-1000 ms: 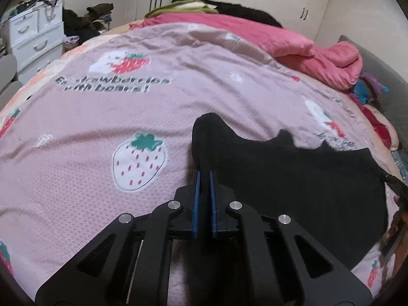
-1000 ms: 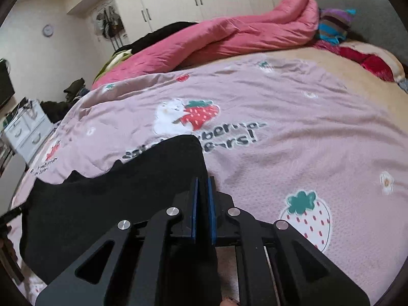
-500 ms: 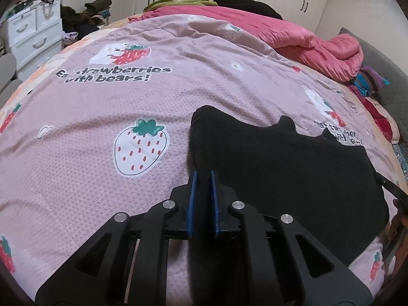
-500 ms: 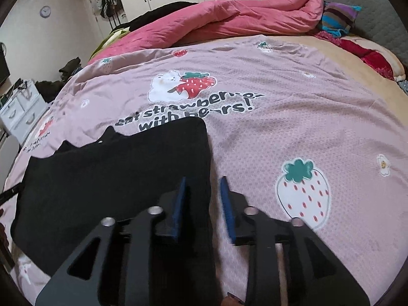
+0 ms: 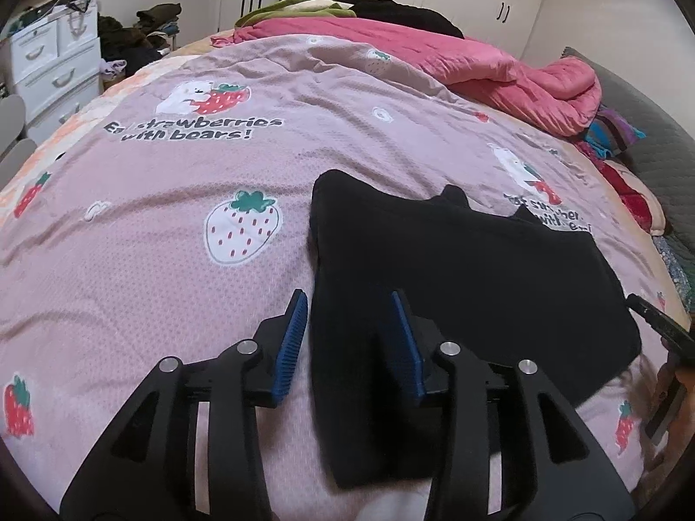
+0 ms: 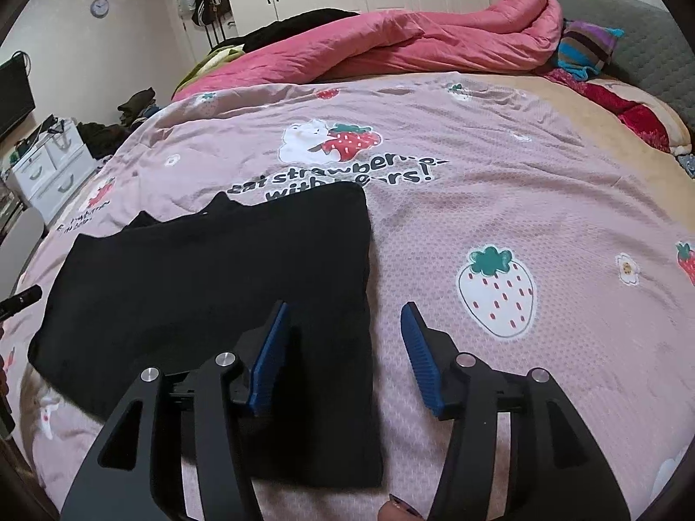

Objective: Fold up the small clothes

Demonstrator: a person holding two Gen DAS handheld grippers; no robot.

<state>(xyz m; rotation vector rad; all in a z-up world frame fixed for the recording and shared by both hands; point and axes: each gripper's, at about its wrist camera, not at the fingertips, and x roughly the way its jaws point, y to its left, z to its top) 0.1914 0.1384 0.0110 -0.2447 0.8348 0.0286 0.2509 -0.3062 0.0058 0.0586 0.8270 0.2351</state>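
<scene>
A black garment (image 5: 456, 269) lies flat on the pink strawberry-print bedspread (image 5: 173, 239). In the left wrist view its left edge runs between the blue pads of my left gripper (image 5: 347, 304), whose jaws are opening and do not press the cloth. In the right wrist view the same black garment (image 6: 208, 278) has its right edge under my right gripper (image 6: 345, 310). Those jaws are opening too, with the cloth's edge lying between the fingers but free of the pads.
A crumpled pink duvet (image 6: 412, 39) and dark clothes are heaped at the far side of the bed. White drawers (image 5: 52, 69) stand to the left, wardrobes behind. The other gripper's tip (image 5: 660, 325) shows at the right edge. The bedspread (image 6: 521, 199) stretches right of the garment.
Both grippers were shut on the garment's side edges a second ago. Now both have spread their jaws and let go, drawing back a little, and the garment lies flat.
</scene>
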